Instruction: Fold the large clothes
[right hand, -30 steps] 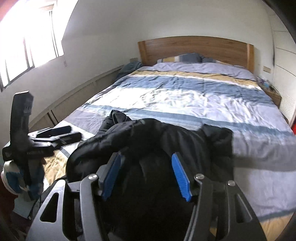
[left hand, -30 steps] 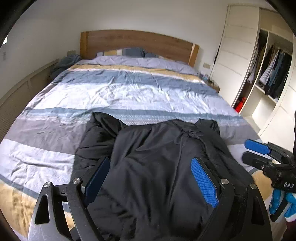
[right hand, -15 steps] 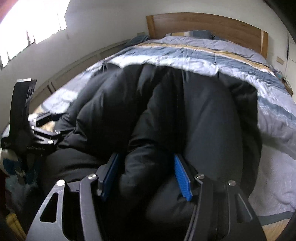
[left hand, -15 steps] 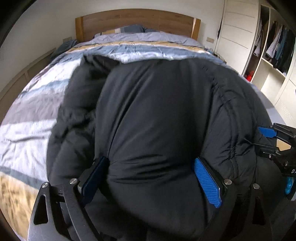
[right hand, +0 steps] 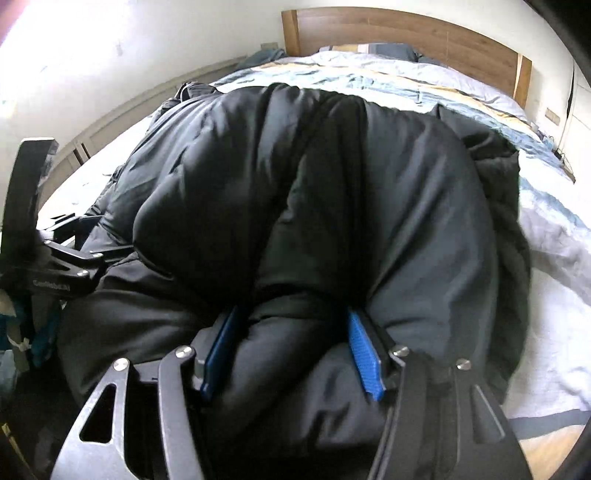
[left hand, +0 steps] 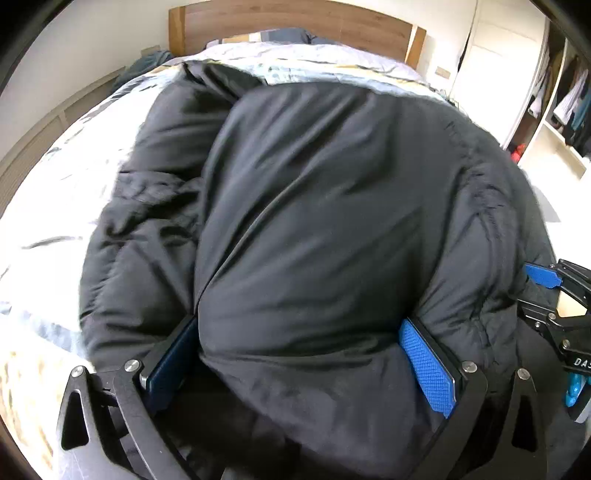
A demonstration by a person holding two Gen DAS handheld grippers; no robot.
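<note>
A large black puffer jacket (left hand: 325, 206) lies on the bed and fills most of both views (right hand: 332, 206). My left gripper (left hand: 299, 354) has its blue pads spread wide, with a thick fold of the jacket bulging between them. My right gripper (right hand: 291, 350) also has jacket fabric bunched between its blue pads. The right gripper shows at the right edge of the left wrist view (left hand: 546, 291). The left gripper shows at the left edge of the right wrist view (right hand: 66, 258). The fingertips of both are buried in fabric.
The bed (left hand: 44, 206) has a striped blue, white and tan duvet and a wooden headboard (right hand: 406, 33). An open wardrobe (left hand: 565, 92) with hanging clothes stands to the right. A low grey wall ledge (right hand: 122, 125) runs along the bed's left side.
Both grippers have dropped down and forward into the jacket. One second ago they hovered above it with nothing between the pads; now fabric bulges between both pairs of pads.
</note>
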